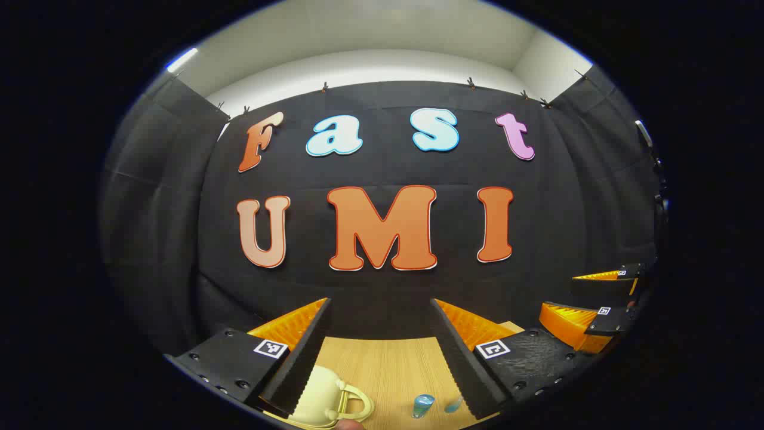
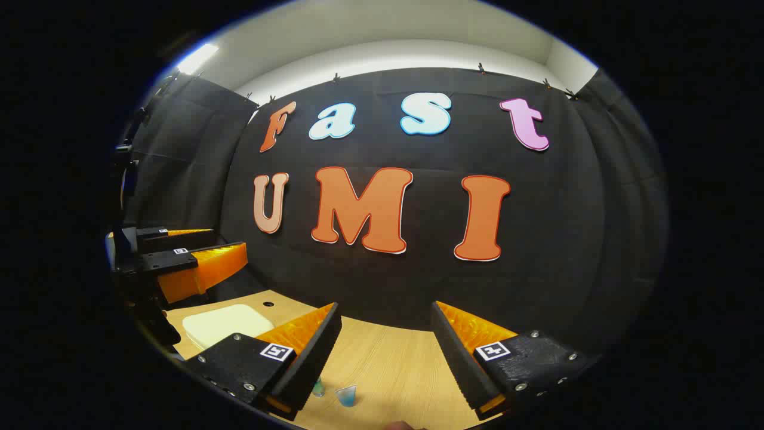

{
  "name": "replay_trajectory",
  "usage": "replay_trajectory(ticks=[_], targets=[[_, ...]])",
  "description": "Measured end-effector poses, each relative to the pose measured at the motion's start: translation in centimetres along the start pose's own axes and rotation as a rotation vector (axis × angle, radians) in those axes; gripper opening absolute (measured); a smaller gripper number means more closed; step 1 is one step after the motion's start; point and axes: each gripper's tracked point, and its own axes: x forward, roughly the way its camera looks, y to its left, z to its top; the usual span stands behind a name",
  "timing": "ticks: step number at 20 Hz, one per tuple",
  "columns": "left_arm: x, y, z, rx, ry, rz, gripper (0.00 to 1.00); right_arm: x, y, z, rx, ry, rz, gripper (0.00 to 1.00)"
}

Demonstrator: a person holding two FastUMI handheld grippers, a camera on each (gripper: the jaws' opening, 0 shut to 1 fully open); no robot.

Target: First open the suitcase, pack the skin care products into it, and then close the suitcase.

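— Our left gripper (image 1: 382, 352) is wide apart and holds nothing; the cream suitcase (image 1: 319, 400) lies shut on the wooden table (image 1: 382, 364), just under it.
— Our right gripper (image 2: 385, 358) gapes too; two small blue bottles (image 2: 346, 395) stand near; we might knock them over; the handle (image 1: 352, 401) looks slippery.

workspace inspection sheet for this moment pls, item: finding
Surface: wooden table, a small hole in it in the right gripper view.
Job's things: cream suitcase closed, flat on the table; two small blue-capped bottles standing to its right.
Clutter: nothing seen.
Grippers: left gripper open, above the table, holding nothing; right gripper open, holding nothing.
Cables: nothing seen.
Surroundings: black cloth wall, white wall above it.
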Motion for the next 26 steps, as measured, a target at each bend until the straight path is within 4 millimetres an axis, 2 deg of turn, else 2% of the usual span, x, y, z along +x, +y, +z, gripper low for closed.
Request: replay_trajectory(ticks=[4,12,16,20,23,26], targets=[[0.0,0.2,-0.4,0.021,0.004,0.029,0.98,0.4,-0.2,-0.8,-0.014,-0.014,0.037,0.96],[0.0,0.6,-0.9,0.059,0.034,0.045,0.99,1.0,1.4,-1.4,-0.025,-0.003,0.09,0.95],[0.3,0.4,-0.6,0.077,0.032,0.005,0.99,1.3,1.3,-0.9,-0.021,-0.009,0.034,0.95],[0.6,1.1,-0.5,0.101,0.02,-0.019,1.0,1.3,1.5,-0.5,0.011,-0.006,-0.042,0.95],[0.7,1.5,-1.1,0.115,0.028,-0.037,0.99,1.3,1.9,-0.5,-0.01,0.002,-0.067,0.95],[0.6,2.3,-2.7,0.184,0.079,-0.055,0.99,1.0,1.4,-0.5,-0.029,0.005,-0.101,0.95]])
